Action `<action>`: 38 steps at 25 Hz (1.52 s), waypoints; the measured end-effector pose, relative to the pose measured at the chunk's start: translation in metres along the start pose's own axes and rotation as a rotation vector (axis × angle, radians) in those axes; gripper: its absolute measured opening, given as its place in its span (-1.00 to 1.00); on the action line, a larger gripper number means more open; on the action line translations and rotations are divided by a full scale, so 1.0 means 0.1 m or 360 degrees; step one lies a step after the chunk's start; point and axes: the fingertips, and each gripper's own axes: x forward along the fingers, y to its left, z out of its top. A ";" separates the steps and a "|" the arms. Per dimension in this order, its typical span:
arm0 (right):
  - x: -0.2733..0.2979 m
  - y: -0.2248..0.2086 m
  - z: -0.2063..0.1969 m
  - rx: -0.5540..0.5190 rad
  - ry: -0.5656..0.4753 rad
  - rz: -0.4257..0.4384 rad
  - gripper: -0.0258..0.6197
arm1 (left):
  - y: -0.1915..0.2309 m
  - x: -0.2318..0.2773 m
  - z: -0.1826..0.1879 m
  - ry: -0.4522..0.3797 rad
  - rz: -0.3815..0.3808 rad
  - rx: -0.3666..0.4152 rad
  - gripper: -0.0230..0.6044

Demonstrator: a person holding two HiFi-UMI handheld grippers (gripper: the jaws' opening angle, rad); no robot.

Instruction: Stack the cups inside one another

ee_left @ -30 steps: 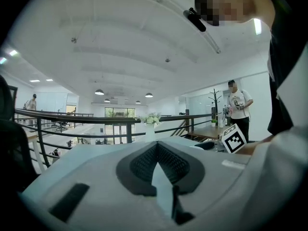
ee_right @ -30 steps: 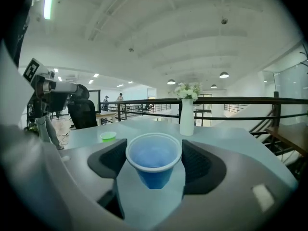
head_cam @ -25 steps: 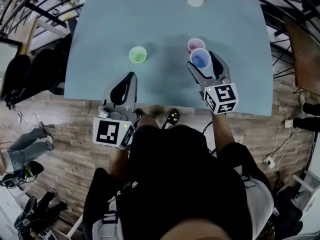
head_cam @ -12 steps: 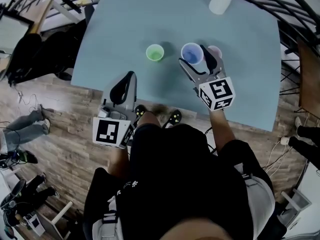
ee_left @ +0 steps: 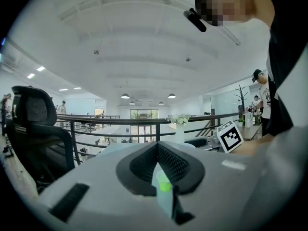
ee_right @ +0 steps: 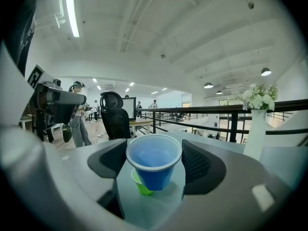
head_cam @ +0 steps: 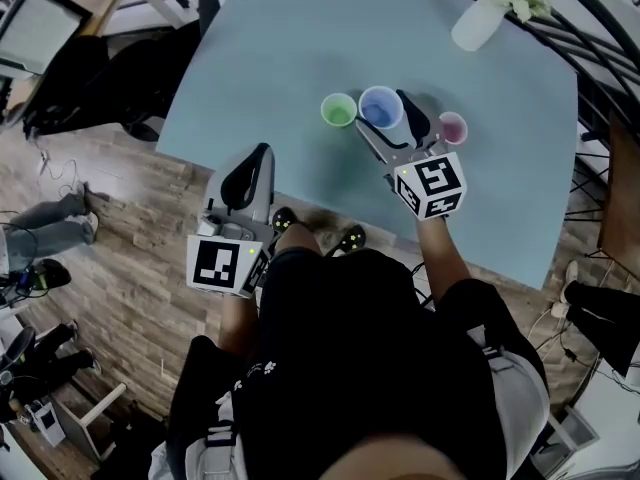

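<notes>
My right gripper (head_cam: 382, 111) is shut on the blue cup (head_cam: 380, 107), holding it upright by its sides just above the light blue table (head_cam: 270, 58). In the right gripper view the blue cup (ee_right: 154, 161) fills the space between the jaws. The green cup (head_cam: 338, 110) stands on the table immediately left of it, and its rim (ee_right: 141, 183) shows just below and beyond the blue cup. The pink cup (head_cam: 453, 128) stands to the right of that gripper. My left gripper (head_cam: 261, 154) hovers at the table's near edge, shut and holding nothing; through it the green cup (ee_left: 163, 181) is seen.
A white vase with flowers (head_cam: 480, 20) stands at the table's far right, and shows at the right of the right gripper view (ee_right: 255, 129). A black office chair (ee_left: 36, 129) and a railing (ee_left: 144, 121) lie beyond the table. Wooden floor runs along the table's near edge.
My right gripper has carried the blue cup leftward, away from the pink cup and up beside the green cup. The left gripper has stayed where it was.
</notes>
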 end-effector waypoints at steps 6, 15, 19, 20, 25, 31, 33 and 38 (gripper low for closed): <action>0.28 0.15 -0.03 -0.0006 0.0036 0.0059 0.20 | 0.26 -0.06 0.01 0.0008 0.0062 -0.0007 -0.97; 0.58 0.30 -0.21 -0.0016 0.0115 0.0119 0.20 | 0.56 -0.12 -0.04 0.0028 0.0120 -0.0011 -0.97; 0.64 0.27 -0.27 -0.0001 0.0134 0.0112 0.20 | 0.65 -0.13 -0.05 0.0065 0.0166 -0.0034 -0.97; 0.65 0.25 -0.28 0.0000 0.0135 0.0107 0.20 | 0.66 -0.12 -0.05 0.0071 0.0172 -0.0037 -0.97; 0.71 0.17 -0.35 0.0012 0.0155 0.0087 0.20 | 0.71 -0.07 -0.05 0.0068 0.0159 -0.0030 -0.97; 0.79 0.23 -0.45 0.0025 0.0185 0.0088 0.20 | 0.83 -0.06 -0.09 0.0073 0.0148 -0.0023 -0.97; 0.81 0.23 -0.48 0.0032 0.0200 0.0085 0.20 | 0.85 -0.07 -0.11 0.0078 0.0148 -0.0030 -0.97; 0.87 0.22 -0.58 0.0038 0.0237 0.0083 0.20 | 0.90 -0.09 -0.08 0.0085 0.0169 -0.0034 -0.97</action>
